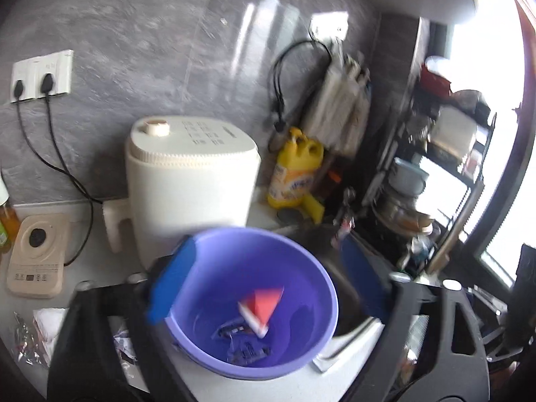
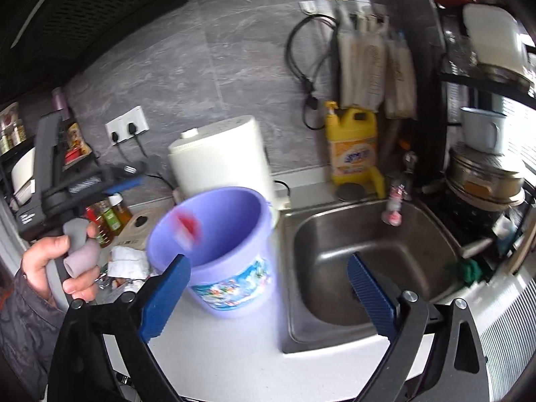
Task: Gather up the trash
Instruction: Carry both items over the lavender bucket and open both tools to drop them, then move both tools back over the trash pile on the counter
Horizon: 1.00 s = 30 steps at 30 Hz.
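Observation:
A purple bucket [image 1: 234,261] stands on the white counter beside the sink. My left gripper [image 1: 268,281] hangs open over its mouth, one blue finger [image 1: 171,281] at each side. A blurred red-and-white wrapper [image 1: 261,308] is loose inside the bucket, above dark wrapper scraps [image 1: 241,348] on the bottom. In the right wrist view the bucket [image 2: 234,281] sits left of centre, with the red-and-white wrapper [image 2: 186,231] blurred at its near rim. My right gripper [image 2: 268,298] is open and empty in front of the bucket. Crumpled white paper [image 2: 127,263] and foil wrappers [image 1: 26,345] lie on the counter to the left.
A white appliance [image 1: 191,181] stands right behind the bucket, a yellow detergent bottle [image 1: 294,171] at the wall. The steel sink [image 2: 368,254] is right of the bucket, with a loaded dish rack [image 2: 482,181] beyond. A person's hand [image 2: 50,261] grips the left gripper's handle. Oil bottles [image 2: 107,221] stand at left.

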Tool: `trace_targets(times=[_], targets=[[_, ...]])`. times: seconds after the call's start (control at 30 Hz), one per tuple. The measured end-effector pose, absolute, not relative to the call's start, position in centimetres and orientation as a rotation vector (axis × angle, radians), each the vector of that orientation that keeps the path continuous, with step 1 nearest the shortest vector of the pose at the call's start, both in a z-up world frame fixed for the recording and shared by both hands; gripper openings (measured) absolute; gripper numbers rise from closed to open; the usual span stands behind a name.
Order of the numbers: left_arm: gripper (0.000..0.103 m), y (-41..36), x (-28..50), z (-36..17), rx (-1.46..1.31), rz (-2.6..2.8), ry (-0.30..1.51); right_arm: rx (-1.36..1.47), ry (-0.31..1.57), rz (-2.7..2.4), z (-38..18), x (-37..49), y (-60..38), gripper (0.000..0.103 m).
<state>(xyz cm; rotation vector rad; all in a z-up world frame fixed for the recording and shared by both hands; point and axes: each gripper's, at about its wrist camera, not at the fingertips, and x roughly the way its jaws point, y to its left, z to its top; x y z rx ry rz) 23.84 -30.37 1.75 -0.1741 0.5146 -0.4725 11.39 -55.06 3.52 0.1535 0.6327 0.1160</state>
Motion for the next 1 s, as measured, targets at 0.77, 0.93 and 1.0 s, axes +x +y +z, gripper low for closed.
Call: trace_targets(times=[0.77,0.93,1.0], targets=[[0.097,-11.4,14.4,-0.5,-0.228,-0.007,0.585,0.134,0.728,0.432,-1.8,14.0,-41.1,0.095],[0.097,-7.7,12.0,-1.6,-0.244,0.086,0.615,0.102,0.740,0.497,-2.6,14.5,-37.2,0.095],[0.096,-6.3,11.5,-1.9,-0.255,0.107,0.629,0.089,0.743,0.531,-3.1,14.6,-35.2,0.095]])
